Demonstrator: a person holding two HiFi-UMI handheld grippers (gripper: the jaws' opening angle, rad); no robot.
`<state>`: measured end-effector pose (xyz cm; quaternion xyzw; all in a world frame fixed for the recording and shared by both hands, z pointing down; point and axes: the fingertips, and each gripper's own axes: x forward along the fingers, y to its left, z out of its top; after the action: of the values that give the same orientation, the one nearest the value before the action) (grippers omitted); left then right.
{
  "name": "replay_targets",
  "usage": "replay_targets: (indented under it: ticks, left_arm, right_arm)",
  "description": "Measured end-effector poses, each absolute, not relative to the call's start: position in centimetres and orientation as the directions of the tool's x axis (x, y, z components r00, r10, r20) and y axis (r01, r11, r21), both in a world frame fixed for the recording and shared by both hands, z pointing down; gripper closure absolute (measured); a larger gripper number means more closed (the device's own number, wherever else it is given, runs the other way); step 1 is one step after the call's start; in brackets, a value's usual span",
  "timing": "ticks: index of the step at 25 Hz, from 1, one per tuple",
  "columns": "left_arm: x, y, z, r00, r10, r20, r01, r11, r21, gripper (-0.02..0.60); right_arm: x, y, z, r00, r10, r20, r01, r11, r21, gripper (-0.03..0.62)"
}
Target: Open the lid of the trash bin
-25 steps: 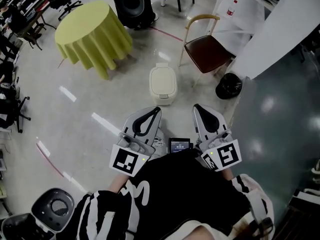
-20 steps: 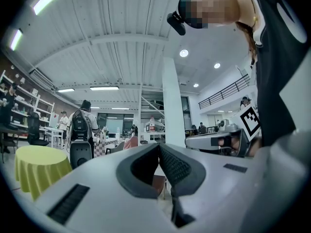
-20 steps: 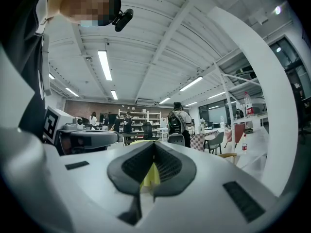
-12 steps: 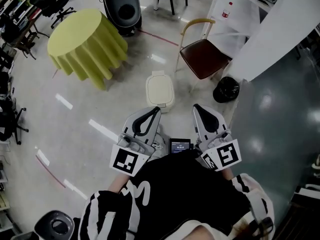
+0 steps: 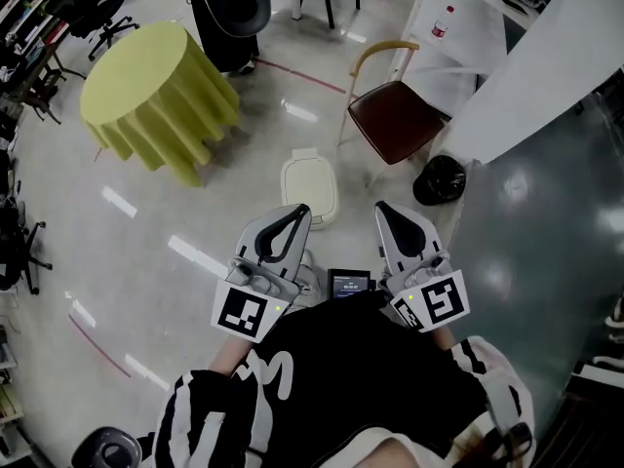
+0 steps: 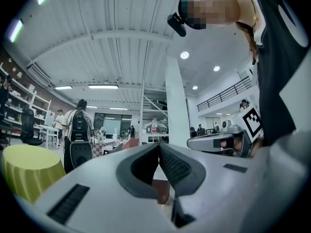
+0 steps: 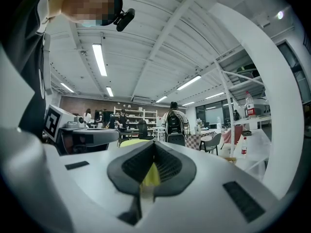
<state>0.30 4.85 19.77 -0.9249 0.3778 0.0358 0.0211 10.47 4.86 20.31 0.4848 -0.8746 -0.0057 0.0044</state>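
The trash bin (image 5: 308, 183) is a small cream bin with its lid down, standing on the shiny floor just beyond my grippers in the head view. My left gripper (image 5: 296, 212) is held close to my body, its tips over the bin's near edge in the picture, jaws closed with nothing between them. My right gripper (image 5: 383, 208) is level with it, to the right of the bin, also shut and empty. The left gripper (image 6: 159, 145) and the right gripper (image 7: 154, 144) each show jaws meeting at the tips. Neither gripper view shows the bin.
A round table with a yellow-green cloth (image 5: 146, 94) stands at the back left. A chair with a brown seat (image 5: 396, 113) and a black bag (image 5: 439, 178) are right of the bin. A black speaker-like unit (image 5: 232, 8) is behind. People stand far off.
The whole floor scene has slid toward me: the bin now lies closer to my gripper tips, the table has shifted left. Both grippers keep the same pose, shut.
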Motion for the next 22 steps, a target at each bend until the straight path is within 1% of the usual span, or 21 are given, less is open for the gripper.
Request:
replay_targets:
  ticks: [22]
  left_arm:
    - [-1.1,-7.9,19.6,0.761,-0.646,-0.058,-0.647,-0.762,-0.002,0.572]
  right_arm:
    - [8.6,-7.4,19.8,-0.491,-0.871,0.02,-0.871,0.491,0.0,0.585]
